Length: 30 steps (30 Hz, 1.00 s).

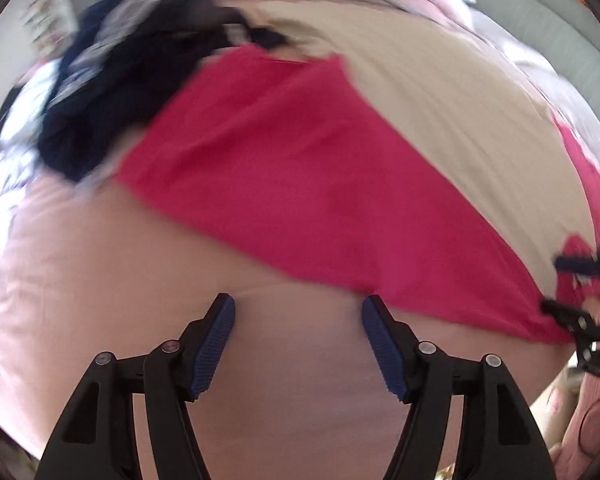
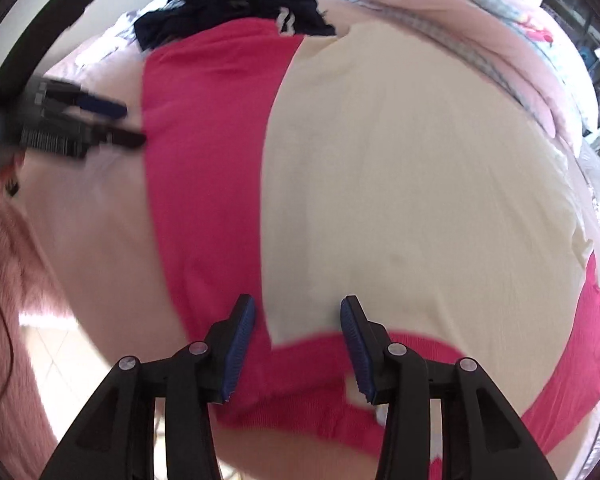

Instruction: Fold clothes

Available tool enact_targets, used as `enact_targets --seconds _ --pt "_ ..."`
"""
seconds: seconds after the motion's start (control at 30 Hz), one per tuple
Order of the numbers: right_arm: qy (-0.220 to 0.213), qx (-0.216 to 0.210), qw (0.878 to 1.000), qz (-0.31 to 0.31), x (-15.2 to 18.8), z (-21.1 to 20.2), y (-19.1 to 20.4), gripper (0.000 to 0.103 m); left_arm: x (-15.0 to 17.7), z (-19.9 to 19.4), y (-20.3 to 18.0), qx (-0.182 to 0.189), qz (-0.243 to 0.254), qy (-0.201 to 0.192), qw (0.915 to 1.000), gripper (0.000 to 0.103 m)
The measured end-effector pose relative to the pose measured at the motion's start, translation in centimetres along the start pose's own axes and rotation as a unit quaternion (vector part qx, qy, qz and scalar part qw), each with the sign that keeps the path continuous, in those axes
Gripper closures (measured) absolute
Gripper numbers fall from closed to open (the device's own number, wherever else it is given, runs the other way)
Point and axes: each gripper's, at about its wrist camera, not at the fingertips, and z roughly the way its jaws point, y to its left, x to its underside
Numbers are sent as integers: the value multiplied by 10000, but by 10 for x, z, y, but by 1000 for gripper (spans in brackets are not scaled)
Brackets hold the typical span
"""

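Just ahead of left claw point(image 1: 298, 306), wide, empty: red garment point(image 1: 292, 168) edge

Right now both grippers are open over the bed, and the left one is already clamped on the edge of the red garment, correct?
Not quite. The left gripper is not clamped on anything: its jaws stand wide apart with only pink bedding between them, at the red garment's lower edge, as the left wrist view shows. The right gripper is open too, over the garment.

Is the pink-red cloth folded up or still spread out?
Spread out: the pink-red cloth lies in long flat strips around the cream cloth, not stacked.
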Motion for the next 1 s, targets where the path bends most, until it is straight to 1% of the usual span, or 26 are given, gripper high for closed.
enact_targets --seconds 0.07,0.1,0.17,0.27,0.33,0.37,0.4,0.43,0.47,0.5,0.53,0.57,0.63,0.67,0.7,0.73,0.77,0.8,0.87,0.93,0.97,1.0 --pt "-26 -114 9999 123 5 -13 -5 59 4 -8 30 96 -689 -147 9975 38" --pt "-89 -172 9996 220 4 -19 -8 59 4 -9 38 158 -925 -203 9954 38" --pt "-397 -118 9984 394 -3 -30 -12 59 5 -13 29 243 -829 -371 9956 39" --pt "-604 290 9961 571 -13 -37 -12 59 6 -18 15 370 -684 -623 9950 39" --pt "-424 419 9959 681 -15 -25 -10 59 7 -22 5 455 -587 -791 9941 39" --pt "-267 329 9968 680 -17 -18 -10 59 8 -23 -3 457 -445 -840 9944 39" --pt "-109 238 9974 678 -19 -10 -11 59 8 -18 -19 373 -163 -805 9959 39" --pt "-98 198 9976 654 -14 -10 -8 59 2 -11 -36 262 69 -730 9970 39" --pt "-192 208 9979 581 -9 -15 -5 59 1 -2 -47 108 257 -605 9978 39" --pt "-146 111 9985 518 -3 -20 -3 59 8 6 -50 -121 368 -393 9985 37" --pt "-99 14 9989 455 3 -24 -2 59 12 12 -50 -263 425 -286 9983 37" --pt "0 -275 9987 427 8 -26 -1 58 14 9 -46 -300 354 -297 9985 37" --pt "-12 -444 9981 429 23 -37 -8 59 25 -3 -37 -514 85 -125 9986 36" --pt "-17 -527 9977 430 30 -43 -12 59 31 -9 -33 -538 -39 -132 9985 36" --pt "-34 -646 9962 587 39 -52 -20 59 37 -15 -30 -525 -127 -157 9984 37" --pt "-58 -817 9931 843 42 -52 -32 59 40 -21 -29 -447 -152 -214 9987 37" --pt "-112 -954 9893 1096 49 -61 -46 59 42 -26 -29 -371 -142 -288 9988 37" --pt "-214 -973 9865 1298 54 -71 -60 59 41 -32 -32 -305 -57 -403 9987 37" --pt "-396 -645 9858 1499 57 -85 -90 59 32 -38 -39 -238 106 -609 9978 37" --pt "-493 -137 9860 1587 56 -94 -120 59 12 -38 -46 -164 138 -758 9969 38" --pt "-525 84 9851 1634 56 -97 -134 59 -8 -29 -49 -153 116 -816 9965 38" --pt "-513 198 9845 1666 54 -98 -152 59 -40 -9 -53 -199 70 -856 9961 40"
